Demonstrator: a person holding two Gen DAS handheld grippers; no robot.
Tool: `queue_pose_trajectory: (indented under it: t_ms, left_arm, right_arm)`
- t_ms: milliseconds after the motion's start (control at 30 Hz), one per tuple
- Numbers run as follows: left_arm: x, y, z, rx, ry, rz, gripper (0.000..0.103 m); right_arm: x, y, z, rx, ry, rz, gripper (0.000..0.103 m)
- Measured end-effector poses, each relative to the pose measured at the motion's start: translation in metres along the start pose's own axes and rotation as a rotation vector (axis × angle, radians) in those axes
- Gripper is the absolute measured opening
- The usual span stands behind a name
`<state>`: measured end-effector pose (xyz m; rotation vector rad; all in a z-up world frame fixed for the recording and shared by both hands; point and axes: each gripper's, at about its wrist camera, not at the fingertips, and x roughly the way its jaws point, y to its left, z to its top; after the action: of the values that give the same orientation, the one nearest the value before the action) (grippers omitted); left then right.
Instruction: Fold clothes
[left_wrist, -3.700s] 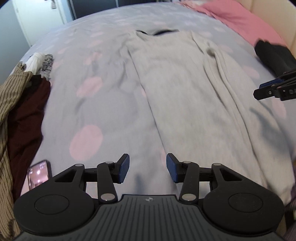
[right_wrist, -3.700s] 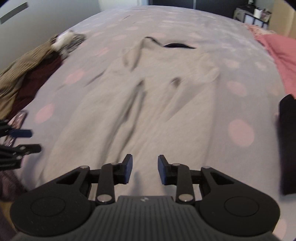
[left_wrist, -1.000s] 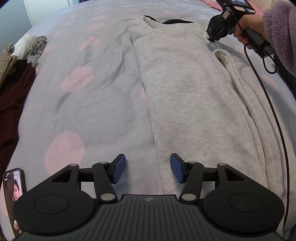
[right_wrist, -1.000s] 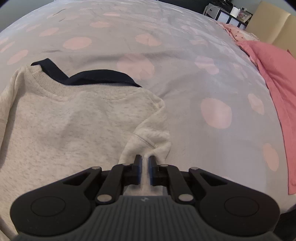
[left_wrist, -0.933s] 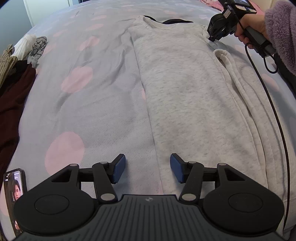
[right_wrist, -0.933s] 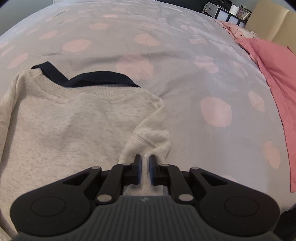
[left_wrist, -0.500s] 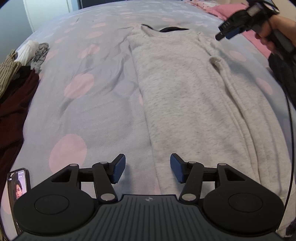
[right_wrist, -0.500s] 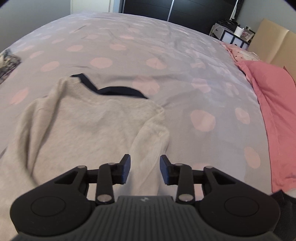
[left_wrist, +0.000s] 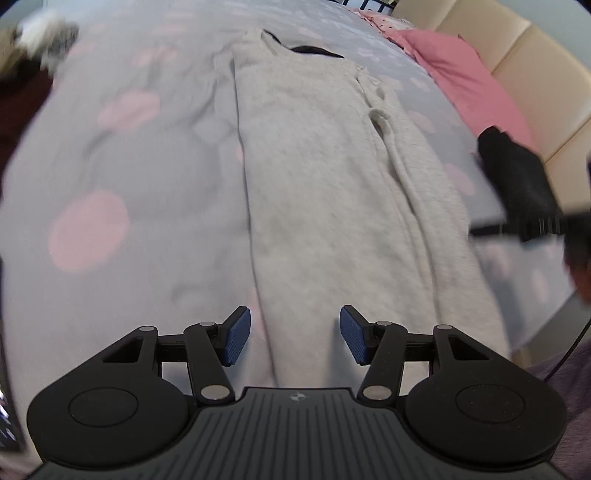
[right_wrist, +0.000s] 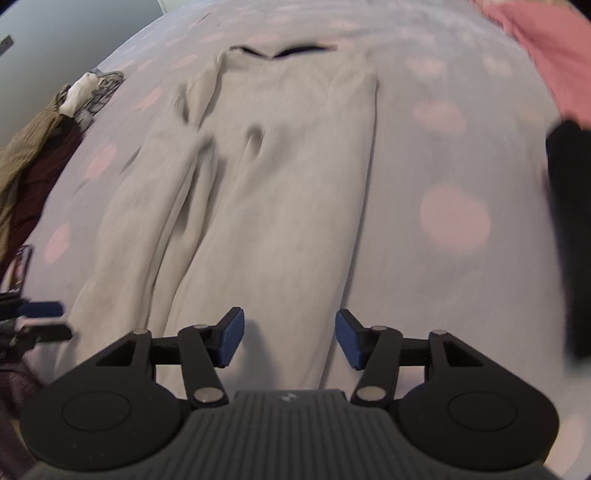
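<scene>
Hovering nearest, over the hem of the sweater (left_wrist: 314, 177): left gripper (left_wrist: 294, 339), jaws parted, nothing between; right gripper (right_wrist: 290, 338), jaws opening, nothing between. Sweater: grey, flat on the dotted bedspread (left_wrist: 122, 155), sleeves folded lengthwise onto the body, dark collar at the far end. Right of sweater: black garment (left_wrist: 517, 173); beyond it, pink bedding (left_wrist: 461, 70). Left of sweater: clothes heap (right_wrist: 33, 158). Step, as judged: sleeves done; next move calls for pinching both hem corners and carrying them toward the collar.
</scene>
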<state>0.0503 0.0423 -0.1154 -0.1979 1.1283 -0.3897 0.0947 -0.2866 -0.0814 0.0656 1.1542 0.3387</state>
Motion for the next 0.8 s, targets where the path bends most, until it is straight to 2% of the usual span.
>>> queue_pose_trajectory:
  t_ms: [67,200,333,433,633,800]
  left_arm:
    - [-0.001,0.007,-0.006,-0.045,0.017,-0.037,0.052]
    - [0.000,0.016,-0.020,-0.119,0.062,-0.113,0.052]
    - [0.004,0.017,-0.034,-0.156,0.114,-0.148,0.052]
    - [0.011,0.016,-0.044,-0.188,0.147,-0.189,0.052]
    - [0.011,0.023,-0.058,-0.238,0.158,-0.230,0.052]
    - [0.015,0.024,-0.059,-0.240,0.165,-0.236,0.053]
  right_arm:
    - [-0.003,-0.005,-0.026,0.058,0.027,0.050,0.063]
    - [0.001,-0.013,-0.066,0.176,0.076,0.139,0.063]
    - [0.008,-0.011,-0.098,0.251,0.117,0.208,0.063]
    - [0.003,-0.009,-0.107,0.275,0.096,0.226,0.065]
    - [-0.013,-0.015,-0.114,0.322,0.084,0.286,0.065]
    - [-0.004,-0.015,-0.128,0.342,0.166,0.284,0.064]
